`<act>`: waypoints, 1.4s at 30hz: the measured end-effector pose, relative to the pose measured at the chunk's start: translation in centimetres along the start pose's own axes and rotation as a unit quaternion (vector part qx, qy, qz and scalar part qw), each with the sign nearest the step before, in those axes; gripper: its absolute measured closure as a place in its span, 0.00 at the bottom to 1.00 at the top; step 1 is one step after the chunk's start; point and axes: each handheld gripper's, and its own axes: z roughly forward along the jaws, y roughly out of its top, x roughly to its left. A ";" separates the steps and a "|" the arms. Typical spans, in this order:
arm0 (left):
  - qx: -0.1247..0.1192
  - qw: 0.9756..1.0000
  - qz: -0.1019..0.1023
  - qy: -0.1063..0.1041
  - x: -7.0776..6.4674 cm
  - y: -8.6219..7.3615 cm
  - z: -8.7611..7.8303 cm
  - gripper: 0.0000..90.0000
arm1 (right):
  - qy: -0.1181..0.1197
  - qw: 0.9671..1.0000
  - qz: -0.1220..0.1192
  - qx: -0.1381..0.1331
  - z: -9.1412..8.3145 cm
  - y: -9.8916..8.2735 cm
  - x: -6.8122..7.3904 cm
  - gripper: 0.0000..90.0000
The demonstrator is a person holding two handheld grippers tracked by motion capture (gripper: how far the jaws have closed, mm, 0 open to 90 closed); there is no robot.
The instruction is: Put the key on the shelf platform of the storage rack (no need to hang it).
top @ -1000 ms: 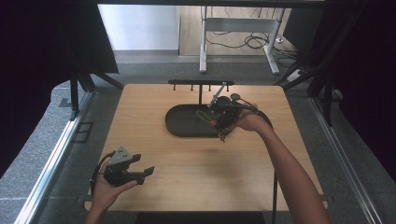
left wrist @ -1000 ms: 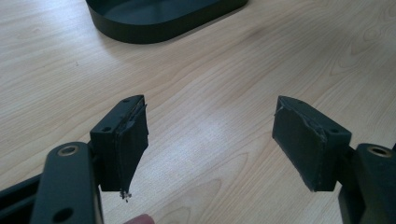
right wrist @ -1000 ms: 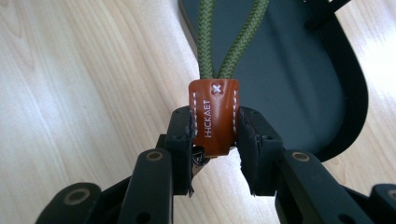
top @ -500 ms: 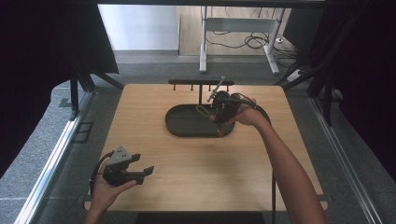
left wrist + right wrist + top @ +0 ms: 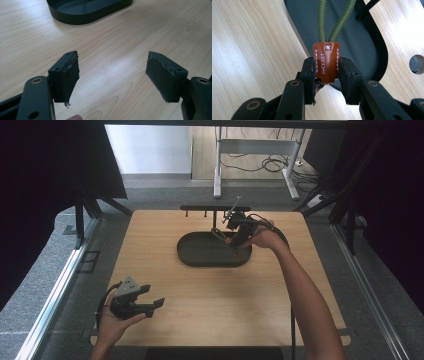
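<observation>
My right gripper (image 5: pixel 235 236) hangs over the right end of the black oval tray (image 5: pixel 200 261). It is shut on a brown leather tag (image 5: pixel 326 62) stamped with white letters. A doubled olive-green cord (image 5: pixel 322 20) runs from the tag away over the tray floor (image 5: pixel 362 42), and it shows as a thin loop (image 5: pixel 218 234) in the high view. My left gripper (image 5: pixel 152 296) rests in a hand near the table's front left corner. Its jaws stand wide apart (image 5: pixel 112 75) over bare wood with nothing between them.
A low black rack with pegs (image 5: pixel 205 208) stands at the table's far edge just behind the tray, and one end of it (image 5: pixel 367 7) shows in the right gripper view. A round hole (image 5: pixel 417 64) is in the tabletop. The tray's near rim (image 5: pixel 75 18) lies ahead of the left gripper.
The right gripper has drifted a little toward the table's far side and slightly up, still holding the tag. The left hand has stayed put.
</observation>
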 end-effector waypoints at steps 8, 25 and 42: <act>0.001 1.000 0.002 -0.003 -0.2 0.1 0.1 0.30 | -0.003 1.000 0.004 0.005 0.6 0.5 -0.6 0.74; 0.000 1.000 0.002 -0.003 -0.1 0.0 0.1 0.30 | -0.013 1.000 0.001 0.017 3.3 0.8 -1.1 0.74; -0.002 1.000 0.001 -0.003 0.2 0.0 -0.1 0.30 | -0.025 1.000 -0.002 0.009 4.9 1.0 -1.9 0.74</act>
